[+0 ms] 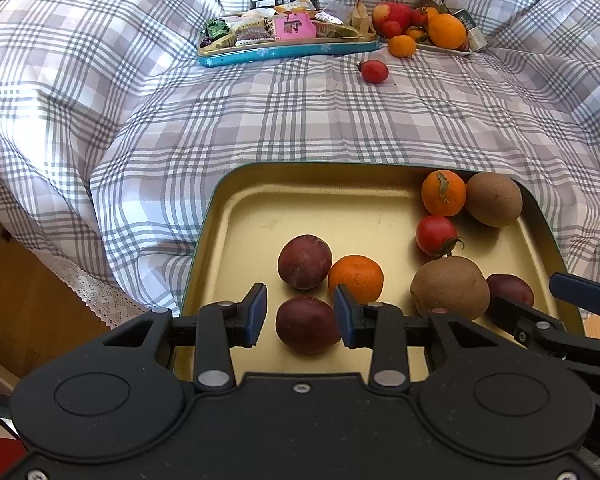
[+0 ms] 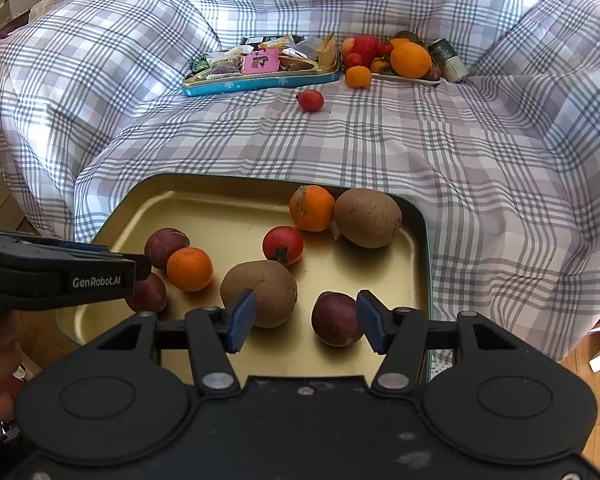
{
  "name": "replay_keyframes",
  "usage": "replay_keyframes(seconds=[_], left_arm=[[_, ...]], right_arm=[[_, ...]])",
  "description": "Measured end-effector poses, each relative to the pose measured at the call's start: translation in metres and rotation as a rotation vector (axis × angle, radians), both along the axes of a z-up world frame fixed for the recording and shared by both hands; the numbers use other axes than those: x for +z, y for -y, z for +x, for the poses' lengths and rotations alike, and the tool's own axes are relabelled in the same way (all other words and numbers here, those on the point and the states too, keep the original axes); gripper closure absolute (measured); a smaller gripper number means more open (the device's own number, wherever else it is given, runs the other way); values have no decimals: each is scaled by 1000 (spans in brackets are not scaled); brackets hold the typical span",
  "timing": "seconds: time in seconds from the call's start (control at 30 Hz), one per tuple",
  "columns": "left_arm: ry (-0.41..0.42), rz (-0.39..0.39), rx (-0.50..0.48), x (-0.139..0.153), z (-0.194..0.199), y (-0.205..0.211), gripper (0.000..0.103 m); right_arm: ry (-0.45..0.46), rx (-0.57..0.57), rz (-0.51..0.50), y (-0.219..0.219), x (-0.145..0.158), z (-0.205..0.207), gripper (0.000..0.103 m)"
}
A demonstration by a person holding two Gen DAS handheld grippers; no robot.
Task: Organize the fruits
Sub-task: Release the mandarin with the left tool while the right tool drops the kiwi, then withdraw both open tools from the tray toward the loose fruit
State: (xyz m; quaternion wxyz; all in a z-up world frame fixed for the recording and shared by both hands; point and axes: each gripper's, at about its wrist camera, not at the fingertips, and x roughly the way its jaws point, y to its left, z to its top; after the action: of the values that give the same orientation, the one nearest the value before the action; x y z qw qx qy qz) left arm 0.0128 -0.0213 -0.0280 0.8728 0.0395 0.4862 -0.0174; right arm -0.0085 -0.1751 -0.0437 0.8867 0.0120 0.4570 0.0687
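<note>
**Both tongs spread over the gold tray, a plum between each pair of pads**

The gold tray (image 1: 260, 208) is seen lying on the checked cloth (image 1: 340, 120), its near-left corner jutting past the cloth edge over the wooden floor (image 1: 32, 300). Open room is found on the tray's left and middle; the right side is crowded. Beyond the far rim, a broad stretch of bare cloth is left before the blue snack tin (image 1: 292, 50) and the white fruit plate (image 1: 448, 49). A lone red fruit (image 1: 375, 71) is spotted on that stretch, apart from both.

The left tongs (image 1: 300, 316) are held wide, and a dark plum (image 1: 306, 324) is framed between the pads, close to the right pad; whether it is touched cannot be told. Just beyond are a second plum (image 1: 305, 262) and a mandarin (image 1: 355, 278), touching each other.

The right tongs (image 2: 306, 320) are also spread wide. Another plum (image 2: 336, 318) is seen between the pads, hard against the right one, while a kiwi (image 2: 260, 292) is seen behind the left pad. A tomato (image 2: 283, 245), a leafed mandarin (image 2: 312, 208) and a second kiwi (image 2: 367, 218) are bunched in the far-right corner, against the rim.
</note>
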Motion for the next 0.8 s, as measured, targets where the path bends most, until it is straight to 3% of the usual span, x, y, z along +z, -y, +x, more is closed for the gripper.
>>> replay_keyframes(seconds=[0.27,0.57,0.8], left_arm=[[0,-5,-4,2,1,-1,58],[37,43,-66,5,10,5,58],[24,12,-62,7,34,3,58]], right_arm=[[16,-23,7,6,2,0,44],[46,-73,37,17,7,5,44],[46,-116,47,27,11,22,44]])
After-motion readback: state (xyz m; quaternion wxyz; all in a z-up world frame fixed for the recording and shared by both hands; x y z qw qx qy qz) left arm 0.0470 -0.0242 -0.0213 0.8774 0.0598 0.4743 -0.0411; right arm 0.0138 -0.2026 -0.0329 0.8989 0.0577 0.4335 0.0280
